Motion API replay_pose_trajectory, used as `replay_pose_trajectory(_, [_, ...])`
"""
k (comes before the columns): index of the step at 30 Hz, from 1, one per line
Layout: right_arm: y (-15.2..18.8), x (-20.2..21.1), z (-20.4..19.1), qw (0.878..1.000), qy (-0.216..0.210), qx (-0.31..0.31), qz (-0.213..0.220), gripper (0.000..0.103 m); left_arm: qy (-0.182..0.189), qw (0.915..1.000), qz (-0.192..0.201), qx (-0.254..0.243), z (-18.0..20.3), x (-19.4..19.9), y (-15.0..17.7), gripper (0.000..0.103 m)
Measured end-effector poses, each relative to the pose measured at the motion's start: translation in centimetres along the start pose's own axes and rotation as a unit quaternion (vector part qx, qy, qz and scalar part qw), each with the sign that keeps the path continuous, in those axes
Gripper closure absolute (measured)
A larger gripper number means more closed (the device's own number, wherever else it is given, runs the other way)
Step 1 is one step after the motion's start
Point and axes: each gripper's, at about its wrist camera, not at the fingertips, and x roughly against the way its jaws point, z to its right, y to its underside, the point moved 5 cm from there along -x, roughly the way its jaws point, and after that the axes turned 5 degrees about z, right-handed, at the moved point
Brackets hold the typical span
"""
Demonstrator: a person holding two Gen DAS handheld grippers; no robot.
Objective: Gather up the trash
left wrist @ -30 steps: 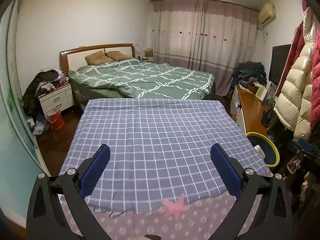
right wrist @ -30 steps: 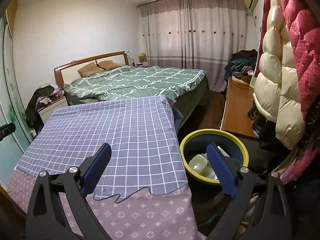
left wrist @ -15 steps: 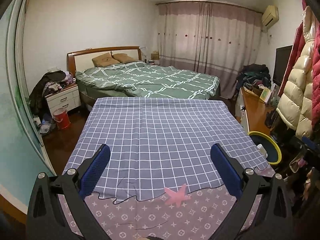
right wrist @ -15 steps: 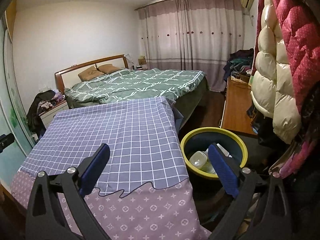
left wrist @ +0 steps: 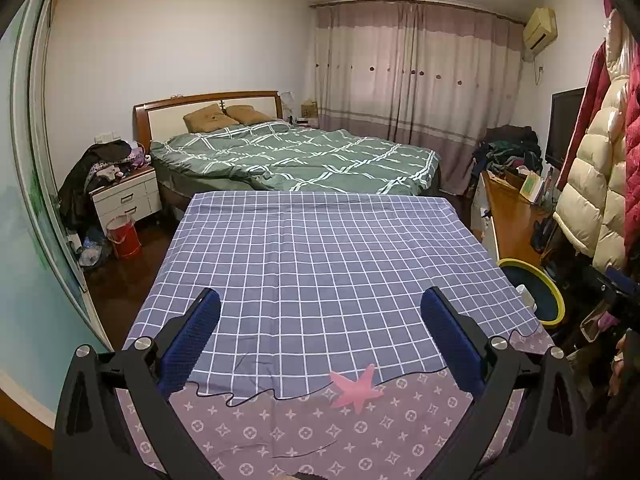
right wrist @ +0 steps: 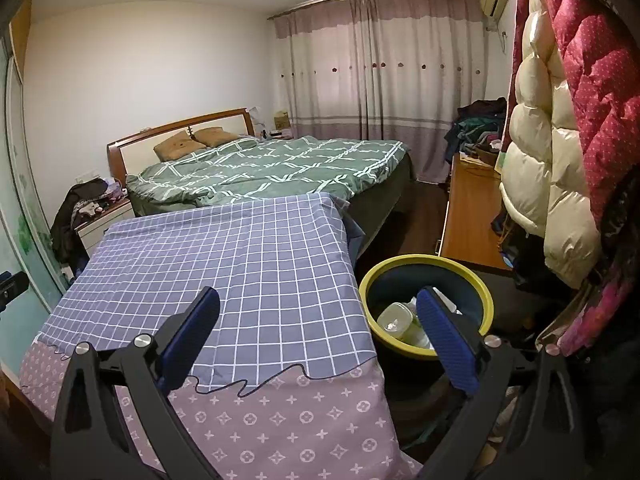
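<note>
A checked grey sheet (left wrist: pixel 320 264) lies flat over the table, its near hem wavy above a mauve patterned cloth (left wrist: pixel 320 428) bearing a pink star (left wrist: pixel 356 386). Only the right wrist view looks into the yellow-rimmed bin (right wrist: pixel 486 300), just beside the table's right edge, holding clear plastic containers (right wrist: pixel 394 316). The left gripper (left wrist: pixel 320 320) and right gripper (right wrist: pixel 320 320) both hang level above the near hem, jaws spread wide and empty.

No legible text, label, brand name or number found in either view. The mauve cloth (left wrist: pixel 360 436) at the bench's near edge carries only a repeating flower-and-diamond motif, no letters readable. Box (right wrist: pixel 282 121) beside the bed: markings too small to read.
</note>
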Motion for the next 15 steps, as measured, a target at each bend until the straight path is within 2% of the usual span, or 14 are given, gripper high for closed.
replay_pose_trajectory(15, [0.14,-0.42,-0.08,1.0,-0.001,-0.001,-0.005,0.009,0.002,1.0,-0.005,0.004,-0.45,-0.14,-0.04,0.005])
